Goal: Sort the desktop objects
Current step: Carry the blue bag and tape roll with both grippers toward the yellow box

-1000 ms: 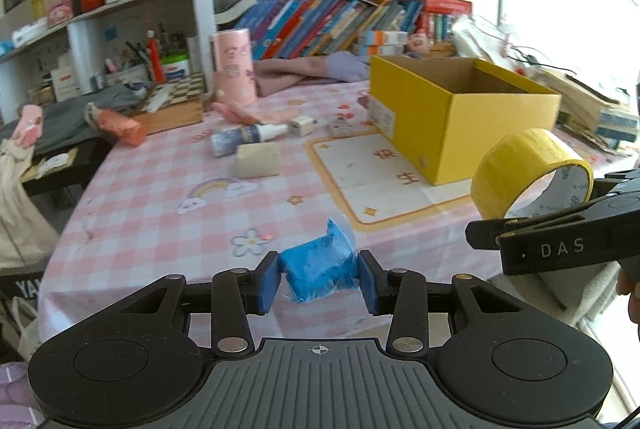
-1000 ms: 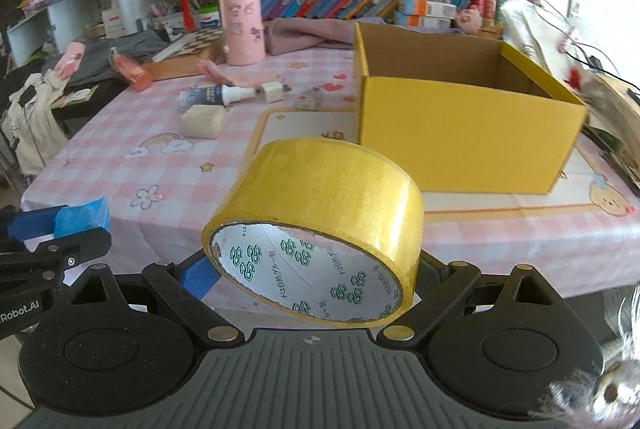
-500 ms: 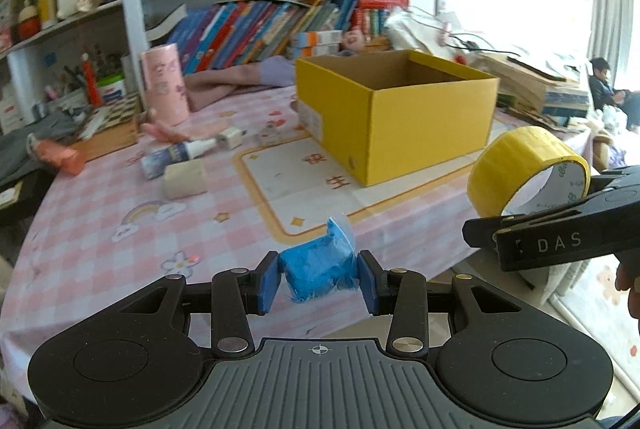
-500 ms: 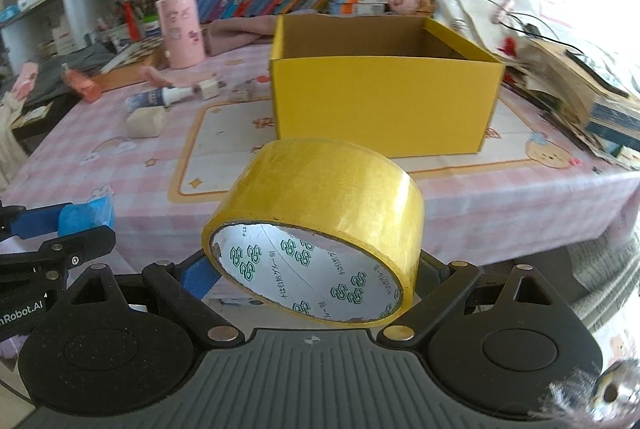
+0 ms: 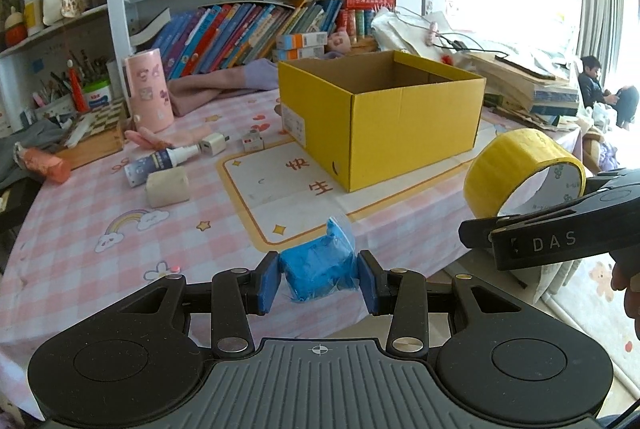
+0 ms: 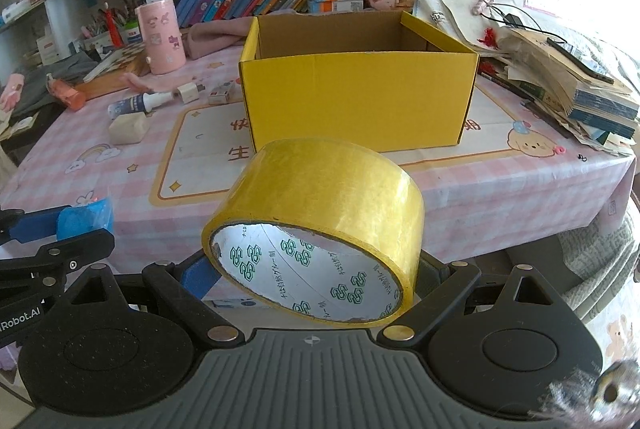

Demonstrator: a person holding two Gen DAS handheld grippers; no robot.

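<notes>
We see the blue packet (image 5: 318,271) squarely between the left gripper (image 5: 318,279)'s two blue pads (image 5: 267,283), which press in on its sides — the jaws stand close together, clamped on it, with a crumpled corner of the packet sticking up above them. It hangs in the air over the near edge of the table (image 5: 80,229), clear of the cloth.

The roll of yellow tape (image 6: 316,229) sits in the right gripper (image 6: 316,271), whose jaws are spread wide and closed on the roll's outer wall; it is tilted, its white printed core facing the camera. From the left wrist view we find the same roll to the right of the packet, well apart from it and off past the table's edge.

Beyond both, the open yellow box (image 5: 380,117) stands upright on the pink checked table, on a printed mat (image 5: 280,189). To its left lie a cream block (image 5: 167,186), a small spray bottle (image 5: 160,163), a white charger plug (image 5: 214,143) and a small white cube (image 5: 253,141) — with a pink cylinder (image 5: 148,89) standing behind them. A pile of books (image 6: 580,89) crowds the table's right end, and shelves of books (image 5: 248,25) fill the back wall.
</notes>
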